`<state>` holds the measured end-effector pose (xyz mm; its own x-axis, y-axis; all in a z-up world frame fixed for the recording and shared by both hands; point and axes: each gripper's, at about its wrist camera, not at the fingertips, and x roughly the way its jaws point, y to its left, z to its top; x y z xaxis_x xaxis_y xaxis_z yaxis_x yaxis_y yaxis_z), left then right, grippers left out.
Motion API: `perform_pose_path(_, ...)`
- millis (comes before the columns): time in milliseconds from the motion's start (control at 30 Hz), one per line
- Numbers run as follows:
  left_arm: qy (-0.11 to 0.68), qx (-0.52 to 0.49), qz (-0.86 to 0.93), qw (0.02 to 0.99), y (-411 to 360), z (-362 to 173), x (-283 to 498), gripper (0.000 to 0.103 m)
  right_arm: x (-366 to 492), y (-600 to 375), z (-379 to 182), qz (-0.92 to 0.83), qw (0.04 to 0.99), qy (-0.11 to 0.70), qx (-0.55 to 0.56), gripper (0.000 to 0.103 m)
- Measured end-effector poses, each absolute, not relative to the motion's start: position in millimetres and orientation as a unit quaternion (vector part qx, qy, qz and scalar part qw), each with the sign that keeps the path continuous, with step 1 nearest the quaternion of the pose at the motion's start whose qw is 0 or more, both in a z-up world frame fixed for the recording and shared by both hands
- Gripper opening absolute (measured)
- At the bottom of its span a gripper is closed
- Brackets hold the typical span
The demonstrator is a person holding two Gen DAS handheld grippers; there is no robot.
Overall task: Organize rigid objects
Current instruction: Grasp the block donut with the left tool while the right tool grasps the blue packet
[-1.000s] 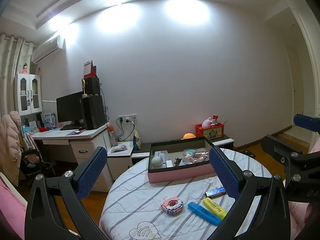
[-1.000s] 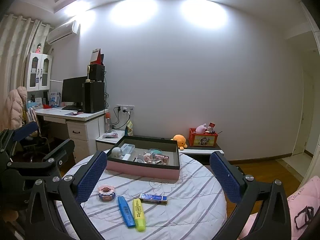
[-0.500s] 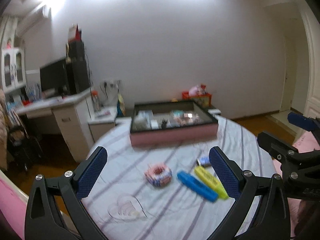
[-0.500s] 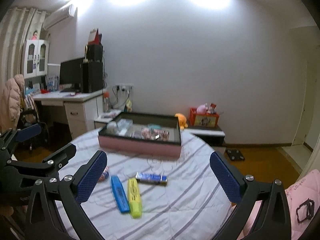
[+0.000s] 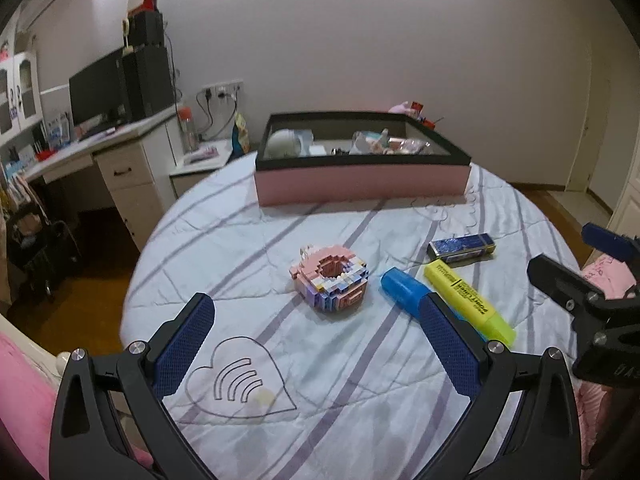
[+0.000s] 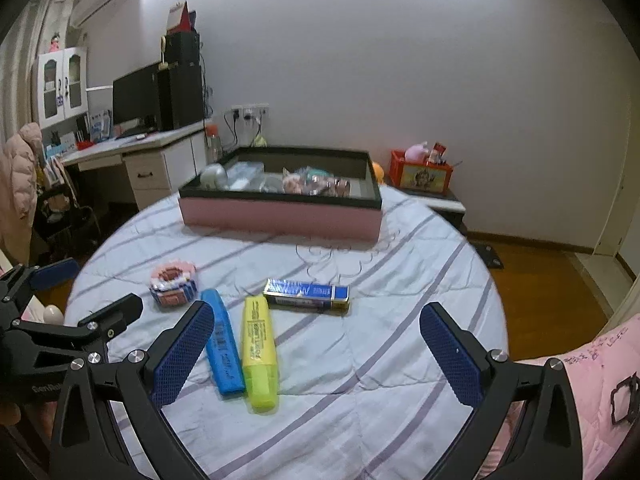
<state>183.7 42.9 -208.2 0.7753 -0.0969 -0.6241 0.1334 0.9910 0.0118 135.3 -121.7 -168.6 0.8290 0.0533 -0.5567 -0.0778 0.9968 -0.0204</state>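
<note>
Right tool [image 6: 316, 354] open over counter [image 6: 400, 280]; blue highlighter [image 6: 222, 342], yellow highlighter [image 6: 259, 354] side by side, possibly touching.

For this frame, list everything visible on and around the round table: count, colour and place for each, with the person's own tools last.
Round table with striped cloth: one, pale lilac, centre.
Shallow open box: one, pink walls, black rim, far side of table, holding assorted small items.
Round brick-built toy: one, pink and blue, left of the markers.
Blue highlighter marker: one, beside the yellow one.
Yellow highlighter marker: one, right of the blue.
Flat blue rectangular packet: one, beyond the markers.
Red toy crate: one, low shelf by the wall.
White desk with black monitor: one, left.
Left tongs: black, blue pads, open, empty.
Right tongs: same, open, empty.
</note>
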Motion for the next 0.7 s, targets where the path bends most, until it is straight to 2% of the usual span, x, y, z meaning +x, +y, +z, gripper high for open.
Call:
perform_pose_path(600, 0.416, 0.017, -0.055, 0.907, 41, -252, 266, 0.103, 200, -146, -206, 0.017, 0.930, 0.368, -0.004, 0.103)
perform_pose_path(700, 0.429, 0.025, -0.053, 0.901, 38, -258, 271, 0.096, 208, -147, -209, 0.018, 0.925, 0.379, -0.002, 0.103)
